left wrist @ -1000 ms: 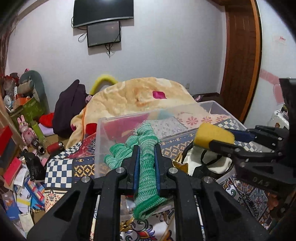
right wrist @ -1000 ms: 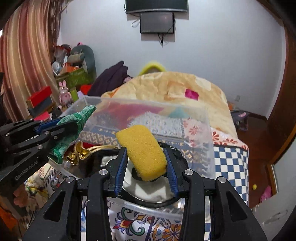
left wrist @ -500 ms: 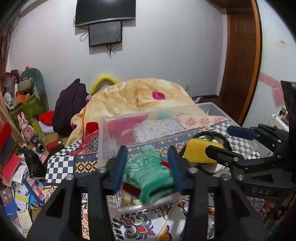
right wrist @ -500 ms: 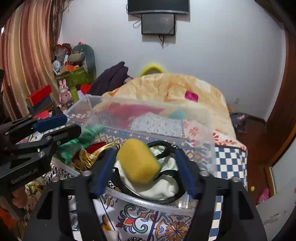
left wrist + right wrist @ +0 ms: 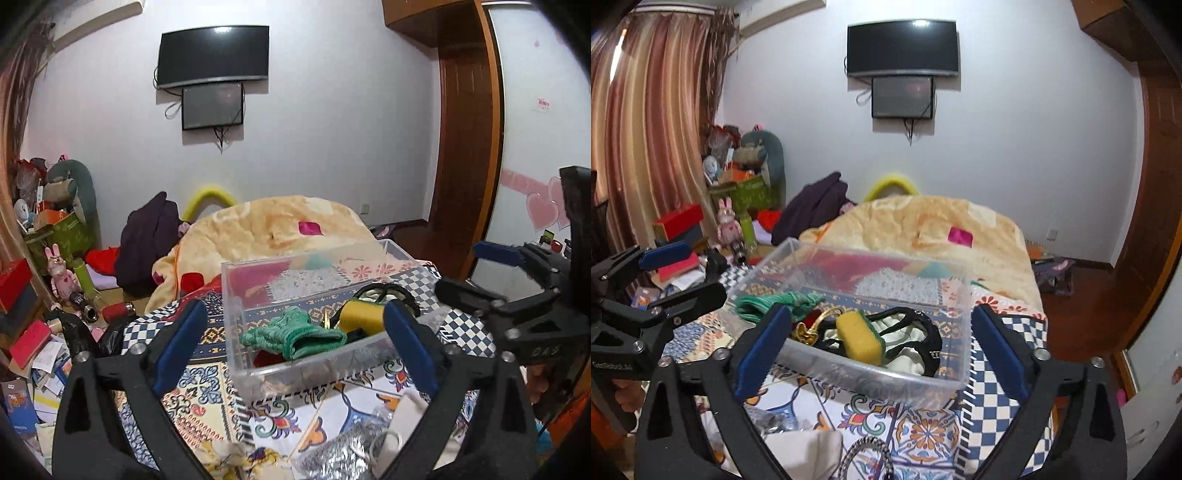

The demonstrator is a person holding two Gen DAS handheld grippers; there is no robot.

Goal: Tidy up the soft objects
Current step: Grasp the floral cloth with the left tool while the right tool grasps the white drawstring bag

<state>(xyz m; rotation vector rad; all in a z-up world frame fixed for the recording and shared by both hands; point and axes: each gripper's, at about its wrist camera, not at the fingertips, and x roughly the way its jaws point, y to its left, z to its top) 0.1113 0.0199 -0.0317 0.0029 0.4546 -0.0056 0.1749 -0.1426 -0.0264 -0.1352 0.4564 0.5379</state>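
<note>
A: Left wrist view. Left gripper (image 5: 291, 341) has its jaws spread wide, nothing between the flat blue pads (image 5: 180, 346), black hard-plastic frame. It faces the clear plastic bin (image 5: 236, 295), a rigid rectangular box with see-through walls.

B: Contents?

A: Green knitted cloth (image 5: 291, 332), ribbed, bunched up and limp, lying inside near the bin's near-left corner. Yellow sponge (image 5: 361, 316) just right of it, porous, rounded block, near the bin's near edge. Black strap loop (image 5: 384, 291) behind the sponge. Bin sits on a patterned bedspread (image 5: 207, 384), tile-like print with blue-white checks.

B: Other gripper visible?

A: Yes, right gripper (image 5: 517, 280) at the frame's right edge, side-on, one blue pad showing; can't judge its opening from here.

B: Right wrist view?

A: Right gripper (image 5: 879, 349) jaws wide apart, holding nothing, blue pads (image 5: 762, 352) either side of the bin's (image 5: 964, 332) near edge. Sponge (image 5: 858, 339) lies free in the bin toward the near edge, tilted, thin green scouring layer on its far face, resting on cream cloth (image 5: 905, 360) and the black strap (image 5: 932, 349). Green knit (image 5: 772, 301) is draped at the bin's left edge. Shiny gold metal piece (image 5: 807, 330) between knit and sponge.

B: Left gripper in this view?

A: At the left edge (image 5: 676, 273), side-on, its two fingers apart, empty. Bedspread (image 5: 923, 424) under the bin, soft orange-cream blanket (image 5: 923, 225) heaped beyond the bin's far edge.
</note>
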